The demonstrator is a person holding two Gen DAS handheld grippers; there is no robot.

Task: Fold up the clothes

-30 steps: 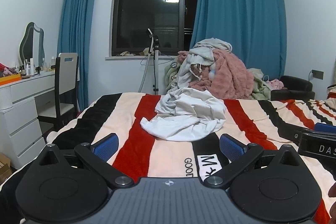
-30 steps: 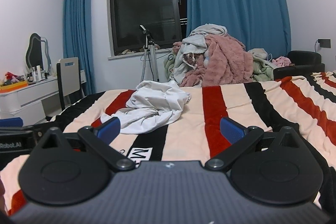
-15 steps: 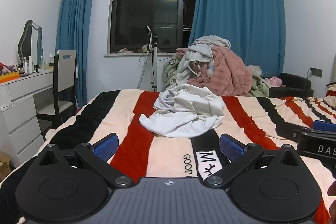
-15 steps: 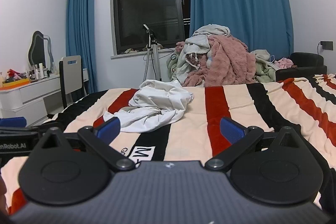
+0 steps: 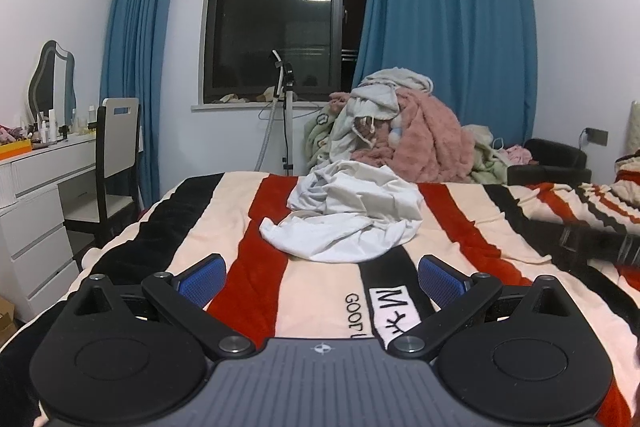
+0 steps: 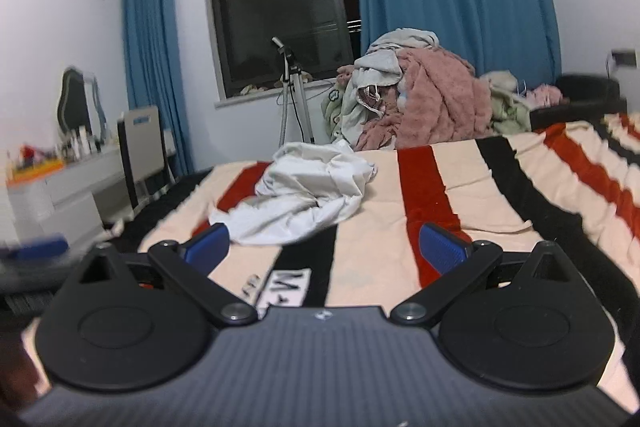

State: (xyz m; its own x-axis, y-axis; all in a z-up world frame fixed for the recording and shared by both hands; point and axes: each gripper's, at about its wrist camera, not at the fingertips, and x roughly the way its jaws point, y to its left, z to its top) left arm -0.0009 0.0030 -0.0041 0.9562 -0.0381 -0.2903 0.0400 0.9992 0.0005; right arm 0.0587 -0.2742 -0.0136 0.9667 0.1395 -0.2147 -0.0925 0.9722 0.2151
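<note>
A crumpled white garment lies in a heap on the striped blanket of the bed, ahead of both grippers. My left gripper hovers low over the near part of the blanket, open, with nothing between its blue pads. In the right wrist view the same white garment sits ahead and to the left. My right gripper is open and empty too, and its left pad overlaps the garment's near edge in the image. The right gripper's body shows blurred at the left view's right edge.
A big pile of pink, grey and green clothes rises behind the bed's far edge. A white dresser with a chair stands left of the bed. A tripod stands under the dark window. A black armchair is at the right.
Both grippers have moved forward and tilted slightly over the bed, so the white garment appears a little nearer. The right wrist view is blurred by motion. Both stayed open.
</note>
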